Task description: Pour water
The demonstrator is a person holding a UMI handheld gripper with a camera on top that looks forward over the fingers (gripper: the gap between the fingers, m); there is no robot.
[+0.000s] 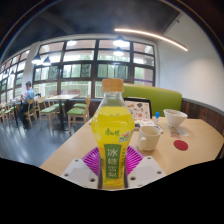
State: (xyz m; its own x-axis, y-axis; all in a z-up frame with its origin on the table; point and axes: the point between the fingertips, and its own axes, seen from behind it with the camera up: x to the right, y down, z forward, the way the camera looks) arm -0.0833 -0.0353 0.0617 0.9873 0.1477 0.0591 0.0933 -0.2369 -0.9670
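One large room with a wall of tall windows (95,60) fills the far background, with wooden dining tables and green chairs (62,108) at the far left, where a seated person (28,95) shows. A light wooden table (195,140) spreads across the near ground, and a green bench seat (158,98) stands behind it. On the table, a clear plastic bottle of yellow drink with an orange cap (112,128) stands upright at near centre, between the gripper (112,162)'s two fingers; both magenta pads (94,160) sit against its lower sides, so the narrow grip appears to clamp the bottle. Just right of the bottle sits a small white cup (148,138). Farther right stands a white bowl-shaped cup (175,118), and near it a small red round coaster (181,145) lies flat.
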